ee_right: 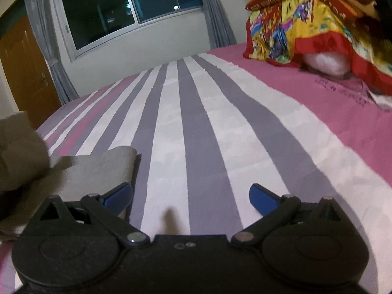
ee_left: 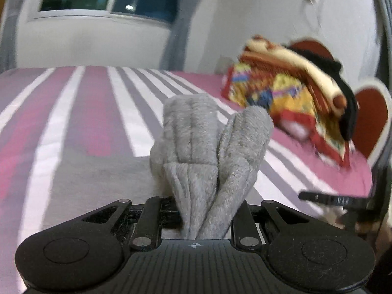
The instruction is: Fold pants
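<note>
In the left wrist view, my left gripper (ee_left: 205,218) is shut on a bunched fold of the grey pants (ee_left: 208,147), which stand up in ridged folds between the fingers, above the striped bed. In the right wrist view, my right gripper (ee_right: 191,196) is open and empty, its blue fingertips (ee_right: 262,198) spread wide just over the bed. The grey pants (ee_right: 80,171) lie flat at the lower left, under and beside the left fingertip, with a raised fold at the far left.
The bed (ee_right: 208,122) has a sheet with pink, grey and white stripes. A pile of colourful blankets and pillows (ee_right: 318,24) sits at its far right corner, also in the left wrist view (ee_left: 289,90). A window and grey curtains stand behind; a wooden door (ee_right: 22,68) is at left.
</note>
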`<state>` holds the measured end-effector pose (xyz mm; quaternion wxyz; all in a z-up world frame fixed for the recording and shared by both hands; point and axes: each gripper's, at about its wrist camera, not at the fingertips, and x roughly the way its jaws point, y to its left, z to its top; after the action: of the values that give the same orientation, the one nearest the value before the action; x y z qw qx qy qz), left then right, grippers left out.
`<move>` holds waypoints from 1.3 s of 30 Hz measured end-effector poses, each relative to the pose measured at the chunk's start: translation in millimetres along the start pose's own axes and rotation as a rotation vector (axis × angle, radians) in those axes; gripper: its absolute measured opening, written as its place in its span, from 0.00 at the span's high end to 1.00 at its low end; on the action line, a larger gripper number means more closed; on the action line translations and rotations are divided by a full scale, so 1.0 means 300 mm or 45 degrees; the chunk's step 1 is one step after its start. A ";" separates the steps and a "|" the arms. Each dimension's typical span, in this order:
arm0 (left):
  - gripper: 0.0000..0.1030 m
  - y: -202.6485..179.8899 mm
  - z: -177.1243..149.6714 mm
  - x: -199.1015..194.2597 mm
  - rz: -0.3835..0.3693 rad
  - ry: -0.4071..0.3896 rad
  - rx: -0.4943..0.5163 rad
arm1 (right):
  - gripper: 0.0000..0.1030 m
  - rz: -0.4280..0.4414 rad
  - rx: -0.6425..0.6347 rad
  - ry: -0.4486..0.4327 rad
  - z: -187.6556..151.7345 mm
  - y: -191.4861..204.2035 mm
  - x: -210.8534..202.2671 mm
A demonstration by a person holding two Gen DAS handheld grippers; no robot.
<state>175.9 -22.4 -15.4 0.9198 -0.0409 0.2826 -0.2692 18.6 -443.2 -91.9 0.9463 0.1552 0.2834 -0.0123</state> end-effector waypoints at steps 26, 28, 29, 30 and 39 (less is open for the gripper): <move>0.16 -0.174 -0.044 -0.004 0.015 -0.034 0.179 | 0.01 0.142 0.214 0.003 -0.041 -0.035 -0.118; 0.16 -0.091 -0.064 -0.105 0.103 -0.087 0.107 | 0.01 0.223 0.206 -0.002 -0.050 -0.016 -0.132; 0.16 -0.045 -0.080 -0.156 0.109 -0.106 0.066 | 0.01 0.264 0.192 -0.001 -0.055 0.001 -0.136; 0.16 -0.004 -0.100 -0.202 0.107 -0.125 0.031 | 0.01 0.291 0.180 0.001 -0.059 0.019 -0.136; 0.15 0.223 -0.299 -0.394 0.309 0.006 -0.028 | 0.01 0.456 0.168 0.108 -0.094 0.203 -0.077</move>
<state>76.8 102.8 -46.9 0.9445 -0.0160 0.2904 -0.1530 -9.0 -378.2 -84.4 0.9083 0.2651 0.2896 0.1444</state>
